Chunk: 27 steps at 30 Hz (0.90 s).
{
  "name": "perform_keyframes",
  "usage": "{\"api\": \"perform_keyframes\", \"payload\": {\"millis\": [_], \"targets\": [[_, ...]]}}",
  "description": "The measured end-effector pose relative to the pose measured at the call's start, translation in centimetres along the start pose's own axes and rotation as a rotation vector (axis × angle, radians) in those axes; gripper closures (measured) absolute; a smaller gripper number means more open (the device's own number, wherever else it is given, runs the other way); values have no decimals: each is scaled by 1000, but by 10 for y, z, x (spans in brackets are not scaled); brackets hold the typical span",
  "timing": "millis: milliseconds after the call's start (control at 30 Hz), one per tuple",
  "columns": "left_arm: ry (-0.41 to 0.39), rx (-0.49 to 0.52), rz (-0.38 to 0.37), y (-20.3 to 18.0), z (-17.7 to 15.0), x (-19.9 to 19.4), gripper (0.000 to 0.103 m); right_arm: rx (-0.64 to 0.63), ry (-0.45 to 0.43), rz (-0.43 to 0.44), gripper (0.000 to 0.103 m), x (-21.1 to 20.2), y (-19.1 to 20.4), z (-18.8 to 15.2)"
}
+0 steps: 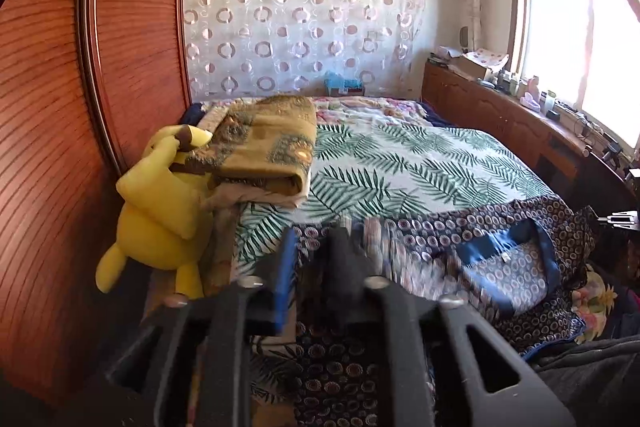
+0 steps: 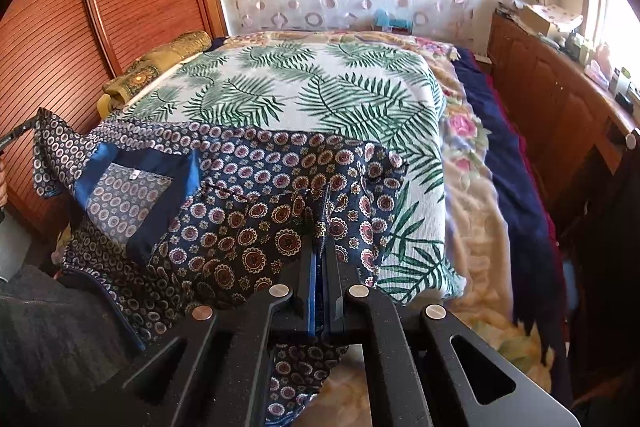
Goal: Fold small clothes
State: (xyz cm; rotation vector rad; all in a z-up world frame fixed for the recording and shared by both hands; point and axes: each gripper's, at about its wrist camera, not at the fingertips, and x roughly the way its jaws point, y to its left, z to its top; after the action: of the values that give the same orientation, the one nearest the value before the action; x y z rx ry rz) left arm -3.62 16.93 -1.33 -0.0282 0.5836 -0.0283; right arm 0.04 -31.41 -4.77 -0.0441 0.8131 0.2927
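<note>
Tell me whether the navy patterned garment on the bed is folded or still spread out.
Mostly spread. The garment lies opened across the leaf-print bedspread, its blue-trimmed neckline showing; only the corner pinched in the right tongs is lifted.

No readable txt, brand or nr in either view. Only candidate: small white tag [image 2: 135, 174] sewn inside neck of the navy patterned garment [image 2: 256, 227], also seen from left wrist [image 1: 505, 258], too small/blurred to read.
</note>
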Motion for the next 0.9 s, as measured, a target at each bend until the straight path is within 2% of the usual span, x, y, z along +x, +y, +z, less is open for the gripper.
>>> {"api": "perform_keyframes", "payload": {"millis": [33, 100, 133, 200, 333, 500, 600, 667, 733, 900], "targets": [[-7, -5, -2, 1, 1, -1, 65, 2, 3, 0, 102, 2, -1, 1], [-21, -14, -1, 3, 3, -2, 50, 6, 10, -1, 102, 5, -1, 0], [-25, -17, 1, 4, 4, -1, 37, 9, 11, -2, 102, 5, -2, 1], [-14, -30, -17, 5, 5, 4, 24, 16, 4, 1, 102, 2, -4, 2], [53, -42, -65, 4, 0, 30, 24, 17, -8, -22, 99, -2, -8, 5], [120, -49, -49, 6, -6, 68, 24, 5, -15, -64, 96, -7, -12, 9], [133, -51, -38, 8, -7, 82, 24, 19, -45, -74, 83, -13, -18, 13], [136, -46, -40, 9, -6, 90, 24, 39, -58, -70, 53, -14, -22, 17], [146, -45, -47, 10, -5, 98, 24, 55, -82, -58, 42, -8, -24, 22], [166, -55, -38, 14, -1, 122, 24, 90, -54, -43, 42, 36, -27, 33]]}}
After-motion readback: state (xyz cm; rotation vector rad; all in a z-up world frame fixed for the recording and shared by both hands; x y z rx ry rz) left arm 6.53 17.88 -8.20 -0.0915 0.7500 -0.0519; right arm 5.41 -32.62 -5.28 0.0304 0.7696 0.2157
